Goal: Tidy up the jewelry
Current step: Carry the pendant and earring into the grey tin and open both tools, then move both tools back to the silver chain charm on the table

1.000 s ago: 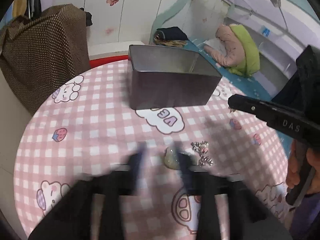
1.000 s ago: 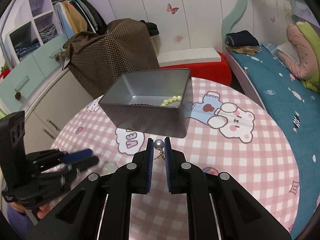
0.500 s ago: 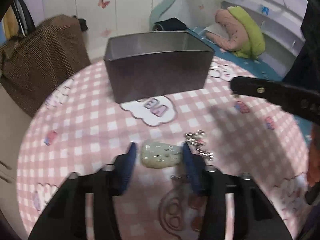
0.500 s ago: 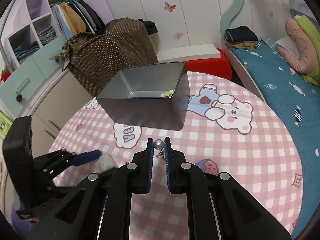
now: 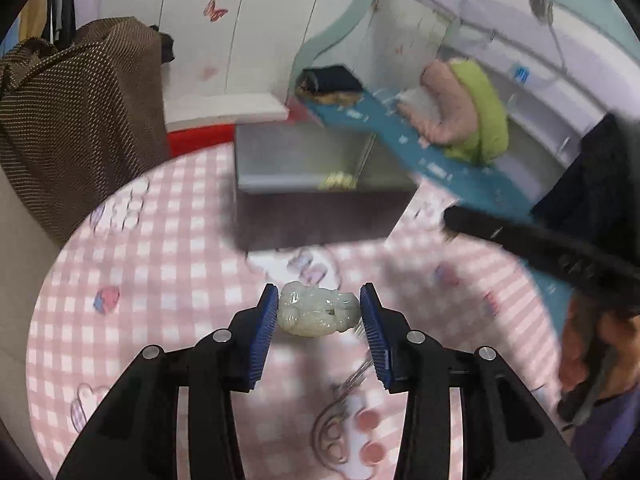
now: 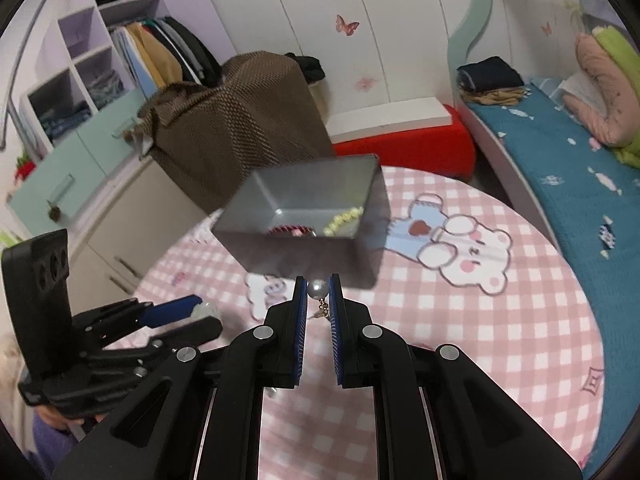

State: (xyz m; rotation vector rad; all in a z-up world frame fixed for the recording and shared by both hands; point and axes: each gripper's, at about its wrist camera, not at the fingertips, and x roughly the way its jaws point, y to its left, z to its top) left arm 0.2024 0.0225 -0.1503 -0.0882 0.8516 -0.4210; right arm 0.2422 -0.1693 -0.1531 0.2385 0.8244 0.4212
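**Two pieces in hand, box part filled**

Two pieces are gripped above the pink checked table [image 6: 500,340]. At left, the left gripper [image 5: 319,312] jaws clamp a pale green carved jade pendant [image 5: 318,314]. Far centre, the grey metal box [image 6: 304,216] already holds yellow beads [image 6: 344,219]. Nearer, the right gripper [image 6: 318,292] jaws pinch a grey pearl earring [image 6: 317,289]. Both await dropping in; a blurred silvery chain [image 5: 356,376] seemingly remains.

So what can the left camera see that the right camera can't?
Only the left wrist view shows the pale carved pendant up close between the left gripper, plus a blurry silver chain on the tablecloth.

Only the right wrist view shows the pearl earring pinched in the right gripper, the bear picture, and the wardrobe shelves.

Both show the grey metal box with the yellowish beads inside.
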